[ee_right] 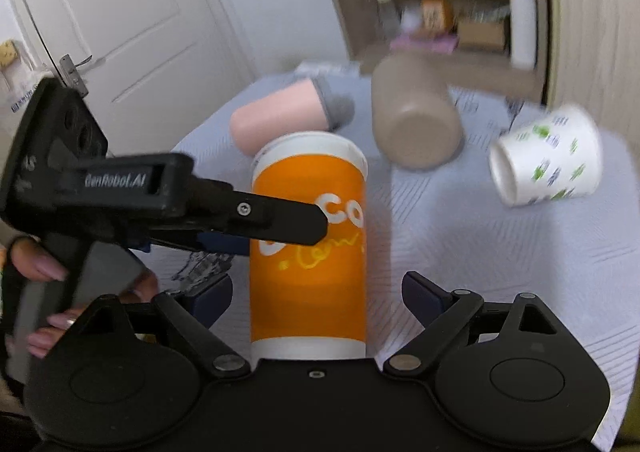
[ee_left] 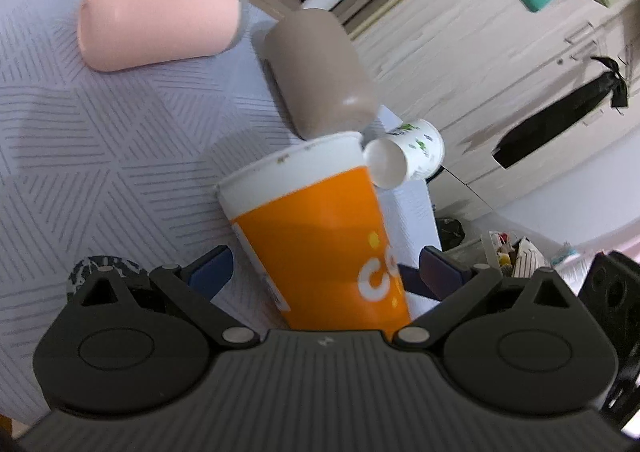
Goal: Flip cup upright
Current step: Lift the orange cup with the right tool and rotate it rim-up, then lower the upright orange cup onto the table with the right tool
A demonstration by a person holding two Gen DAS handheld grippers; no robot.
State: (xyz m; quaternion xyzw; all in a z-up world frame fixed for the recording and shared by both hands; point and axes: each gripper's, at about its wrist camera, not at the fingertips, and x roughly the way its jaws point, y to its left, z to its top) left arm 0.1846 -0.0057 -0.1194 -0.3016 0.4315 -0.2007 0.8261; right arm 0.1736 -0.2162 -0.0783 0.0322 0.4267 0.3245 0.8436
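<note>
the orange cup [ee_right: 308, 248] stands on the grey patterned tablecloth [ee_left: 100, 155], white band at both ends, set between the two grippers. the left gripper [ee_left: 324, 276] has its fingers spread wide on either side of the cup, pads apart from its wall. the right gripper [ee_right: 316, 292] is also wide, fingers flanking the cup's lower part without touching. behind it lie a pink cup [ee_right: 276, 115], a brown cup [ee_right: 416, 111] and, off to the right, a small white paper cup [ee_right: 548, 159], all on their sides.
</note>
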